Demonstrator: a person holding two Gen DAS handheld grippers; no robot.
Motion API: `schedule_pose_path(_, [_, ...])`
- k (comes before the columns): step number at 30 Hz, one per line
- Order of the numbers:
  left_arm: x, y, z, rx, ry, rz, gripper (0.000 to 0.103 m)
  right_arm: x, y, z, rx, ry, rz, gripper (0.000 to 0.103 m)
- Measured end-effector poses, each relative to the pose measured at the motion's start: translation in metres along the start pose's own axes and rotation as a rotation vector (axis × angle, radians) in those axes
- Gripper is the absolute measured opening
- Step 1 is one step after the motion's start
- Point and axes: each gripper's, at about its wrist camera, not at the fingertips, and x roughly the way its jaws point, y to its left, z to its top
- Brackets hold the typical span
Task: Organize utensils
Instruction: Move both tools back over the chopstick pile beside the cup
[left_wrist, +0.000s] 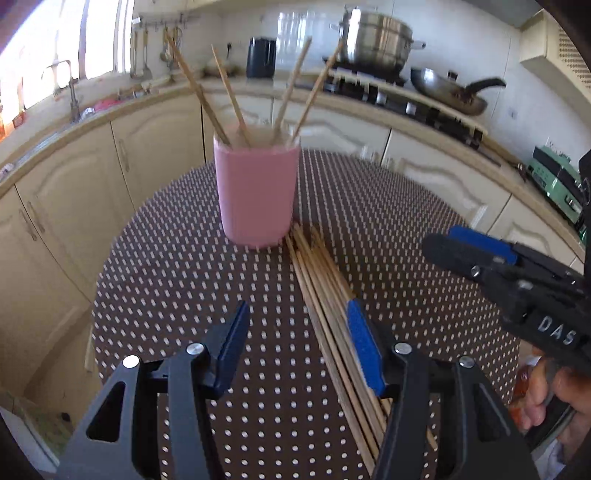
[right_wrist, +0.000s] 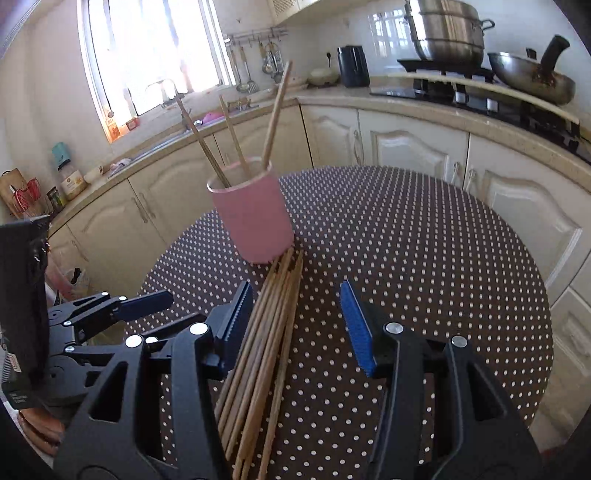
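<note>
The left gripper (left_wrist: 295, 343), seen from the left wrist, hangs with jaws apart and empty over the dotted table (left_wrist: 166, 277); the bundle of chopsticks (left_wrist: 325, 295) lies flat under its right-hand finger, long axis running away to the foot of the pink cup (left_wrist: 256, 195), which already holds four sticks; the right gripper (left_wrist: 476, 251) enters from the right, near the bundle. From the right wrist, the right gripper (right_wrist: 295, 325) also stands apart and empty; the bundle (right_wrist: 266, 332) lies between its fingers, close to the left one, so this hand looks better placed; open cloth lies to the right, the table edge well off.
</note>
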Motion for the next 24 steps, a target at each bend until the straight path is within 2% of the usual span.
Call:
schedule_pose_path(7, [0.044,0.002,-0.014,-0.021,0.221,-0.001,0.054,0.021,-0.012,-0.015,0.034,0.125,0.003,0.050])
schedule_pose_path(15, [0.053,-0.008,-0.009,0.003,0.253,0.029,0.055,0.032,-0.019,-0.023,0.051,0.179,0.004,0.051])
schedule_pose_path(24, [0.065,-0.009,0.005,-0.021,0.296,0.069,0.057,0.036,-0.018,-0.018,0.034,0.210,-0.008,0.052])
